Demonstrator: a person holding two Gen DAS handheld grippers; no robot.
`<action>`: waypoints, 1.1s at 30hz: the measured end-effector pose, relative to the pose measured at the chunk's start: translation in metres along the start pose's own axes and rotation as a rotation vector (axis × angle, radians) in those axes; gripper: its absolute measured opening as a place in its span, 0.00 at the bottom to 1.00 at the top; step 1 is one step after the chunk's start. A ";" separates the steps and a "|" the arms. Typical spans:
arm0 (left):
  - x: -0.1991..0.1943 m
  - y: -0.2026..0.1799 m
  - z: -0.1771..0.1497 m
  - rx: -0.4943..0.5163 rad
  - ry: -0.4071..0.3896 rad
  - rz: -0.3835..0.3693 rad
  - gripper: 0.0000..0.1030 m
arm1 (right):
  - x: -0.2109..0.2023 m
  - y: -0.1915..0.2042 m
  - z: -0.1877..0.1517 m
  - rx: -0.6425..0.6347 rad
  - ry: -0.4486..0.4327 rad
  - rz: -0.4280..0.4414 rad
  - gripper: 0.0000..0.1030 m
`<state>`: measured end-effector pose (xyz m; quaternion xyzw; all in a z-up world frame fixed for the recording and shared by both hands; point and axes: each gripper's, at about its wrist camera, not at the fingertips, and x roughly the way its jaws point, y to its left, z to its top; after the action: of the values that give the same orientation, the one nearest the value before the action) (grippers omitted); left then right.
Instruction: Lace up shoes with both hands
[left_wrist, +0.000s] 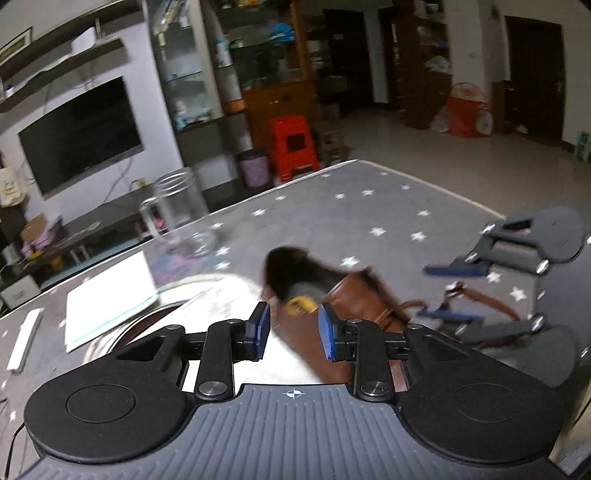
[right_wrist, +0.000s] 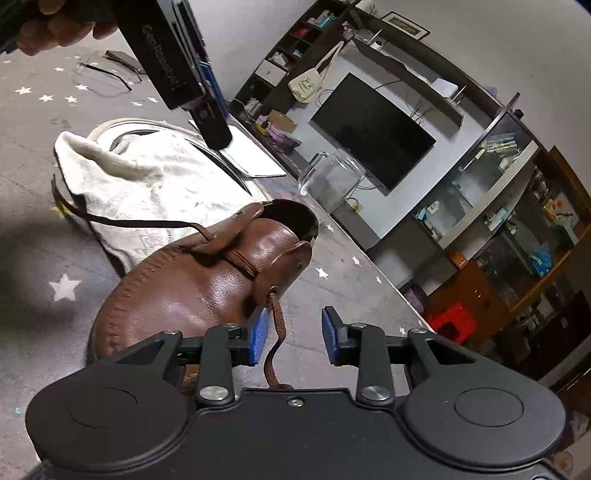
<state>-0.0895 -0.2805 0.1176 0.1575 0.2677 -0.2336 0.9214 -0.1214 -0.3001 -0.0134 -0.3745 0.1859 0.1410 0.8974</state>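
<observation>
A brown leather shoe lies on the grey star-patterned tablecloth; it also shows blurred in the left wrist view. A brown lace runs across its tongue. One lace end hangs between the open pads of my right gripper, untouched on the right side. The other lace end trails left over a white cloth. My left gripper is open and empty above the shoe's heel. The right gripper shows in the left wrist view, open around the lace.
A white cloth lies in a round metal tray behind the shoe. A clear glass jug stands beyond. White paper and a white bar lie left. Eyeglasses lie far left.
</observation>
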 end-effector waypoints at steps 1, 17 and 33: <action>0.003 -0.003 0.003 0.001 -0.002 -0.006 0.31 | 0.001 -0.001 -0.001 0.004 0.000 -0.001 0.30; 0.045 -0.015 0.010 0.023 0.083 -0.031 0.33 | 0.002 -0.020 -0.016 0.140 -0.102 -0.110 0.02; 0.026 0.007 -0.009 0.030 0.112 0.056 0.36 | -0.063 -0.055 -0.026 0.255 -0.244 -0.356 0.02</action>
<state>-0.0702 -0.2797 0.0971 0.1915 0.3109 -0.2023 0.9087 -0.1622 -0.3634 0.0311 -0.2652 0.0236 0.0001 0.9639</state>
